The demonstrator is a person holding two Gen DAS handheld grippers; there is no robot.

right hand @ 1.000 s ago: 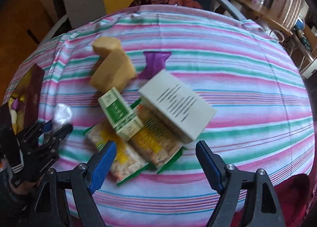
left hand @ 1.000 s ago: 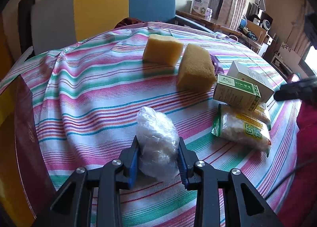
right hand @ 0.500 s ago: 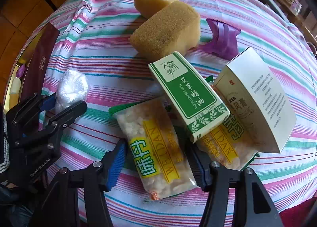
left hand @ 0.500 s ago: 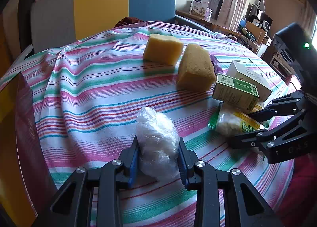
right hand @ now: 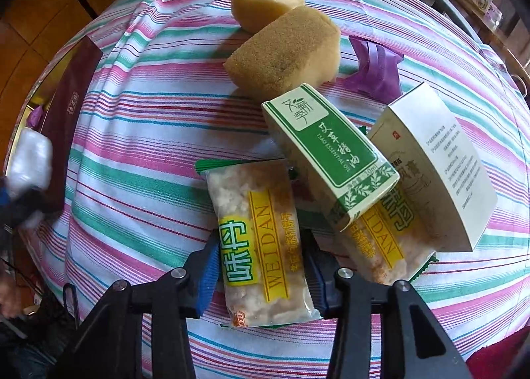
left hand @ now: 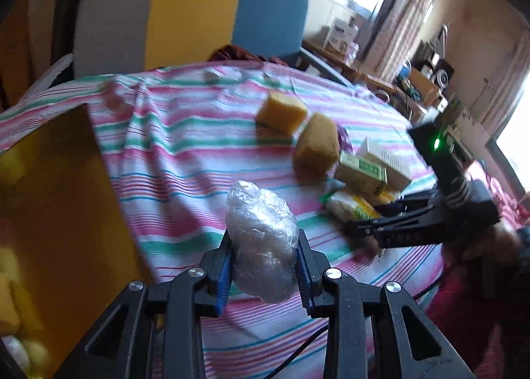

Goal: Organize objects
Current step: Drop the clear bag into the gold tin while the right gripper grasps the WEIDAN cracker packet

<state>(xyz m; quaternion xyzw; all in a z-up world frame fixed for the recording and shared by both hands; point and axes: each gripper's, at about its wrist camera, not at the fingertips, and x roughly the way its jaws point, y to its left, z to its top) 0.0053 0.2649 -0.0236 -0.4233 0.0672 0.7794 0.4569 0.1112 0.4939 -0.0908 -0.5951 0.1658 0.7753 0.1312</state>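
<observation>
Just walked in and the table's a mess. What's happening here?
A person is tidying with two handheld grippers. The left gripper is shut on a crumpled clear plastic wad, held above the striped cloth. The right gripper is closing its jaws around a Weidan snack packet. Sponges and boxes await.

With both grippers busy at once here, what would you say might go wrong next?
1. The right gripper is closing on the near snack packet. The green box seems to lean over its far corner, so lifting may tip that box.
2. The packet is slick, so it may slip or its contents get crushed.
3. The left gripper pinches the plastic bundle low, so it could slide out.
</observation>
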